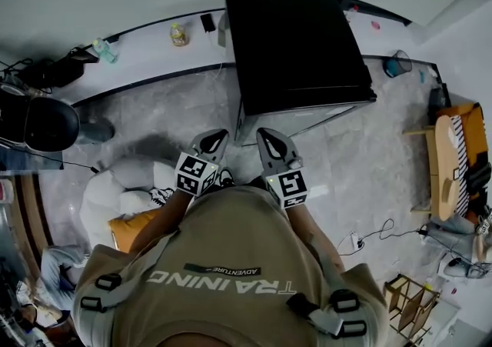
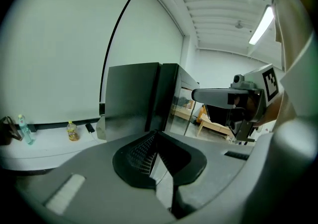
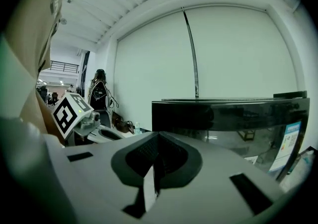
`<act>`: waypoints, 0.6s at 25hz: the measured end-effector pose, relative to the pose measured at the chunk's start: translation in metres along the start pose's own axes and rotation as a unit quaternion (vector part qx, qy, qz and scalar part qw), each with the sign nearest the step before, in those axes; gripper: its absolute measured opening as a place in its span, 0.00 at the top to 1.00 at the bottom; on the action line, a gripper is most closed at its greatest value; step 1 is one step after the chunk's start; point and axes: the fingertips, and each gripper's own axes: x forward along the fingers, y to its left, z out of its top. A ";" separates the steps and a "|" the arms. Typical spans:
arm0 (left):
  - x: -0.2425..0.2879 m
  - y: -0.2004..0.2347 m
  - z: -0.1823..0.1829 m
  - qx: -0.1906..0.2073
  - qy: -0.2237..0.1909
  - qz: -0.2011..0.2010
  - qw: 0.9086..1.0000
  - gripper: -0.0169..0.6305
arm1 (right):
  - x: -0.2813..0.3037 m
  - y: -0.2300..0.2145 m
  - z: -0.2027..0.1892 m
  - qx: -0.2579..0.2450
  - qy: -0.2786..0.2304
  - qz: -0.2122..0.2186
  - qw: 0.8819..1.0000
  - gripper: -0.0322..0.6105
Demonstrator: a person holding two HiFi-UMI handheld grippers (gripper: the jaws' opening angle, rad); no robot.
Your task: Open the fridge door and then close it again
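Fridge (image 1: 296,45) black, door looks shut, backs onto white wall, directly ahead of person. Left gripper (image 1: 213,141) and right gripper (image 1: 268,140) side by side, just short of fridge front, not touching. Both jaws clenched together, nothing between. Yellow bottle (image 1: 179,34) on ledge (image 1: 146,49) left of fridge.

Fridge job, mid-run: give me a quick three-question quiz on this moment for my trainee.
1. True or false: the left gripper is touching the fridge.
2. The right gripper is: A) shut on a handle; B) shut, holding nothing; C) wide open.
3. Fill in: in the head view, the yellow bottle stands on the ledge to the fridge's ____.
Key: 1 false; 2 B; 3 left.
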 end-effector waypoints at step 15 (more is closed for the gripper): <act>0.039 -0.005 -0.019 -0.012 0.041 -0.078 0.996 0.92 | 0.007 -0.008 -0.010 0.004 0.015 -0.014 1.000 0.96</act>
